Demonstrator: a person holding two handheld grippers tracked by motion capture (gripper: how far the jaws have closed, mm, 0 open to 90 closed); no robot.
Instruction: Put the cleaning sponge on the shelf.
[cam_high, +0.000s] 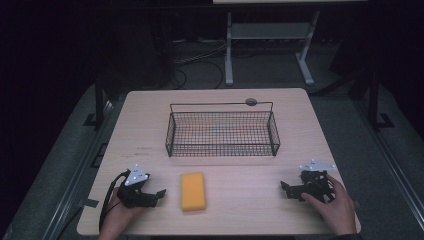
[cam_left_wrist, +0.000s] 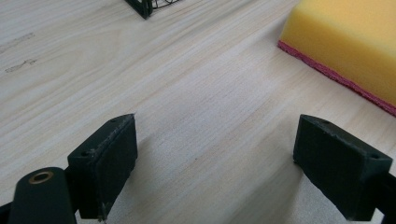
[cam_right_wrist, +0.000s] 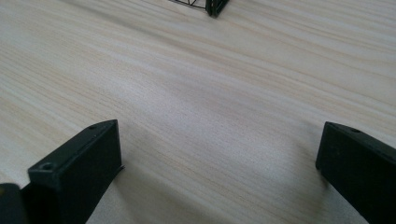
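Observation:
A yellow sponge (cam_high: 193, 191) with a red underside lies flat on the wooden table (cam_high: 150, 125), near the front edge and left of centre. The left gripper (cam_high: 159, 194) rests on the table just left of the sponge, open, with nothing between its jaws. In the left gripper view the sponge (cam_left_wrist: 345, 42) sits ahead and to the right of the left gripper (cam_left_wrist: 215, 154). The right gripper (cam_high: 286, 189) lies at the front right, held by a hand, pointing left. It is open too, and the right gripper view has only bare wood between the jaws of the right gripper (cam_right_wrist: 219, 158).
A black wire basket (cam_high: 222, 131) with a thin handle stands at the middle of the table, beyond the sponge. Its corner shows at the top of the gripper views (cam_left_wrist: 142, 7) (cam_right_wrist: 217, 6). A small round grommet (cam_high: 251, 102) sits at the far edge. Behind the table stands a white frame (cam_high: 267, 35).

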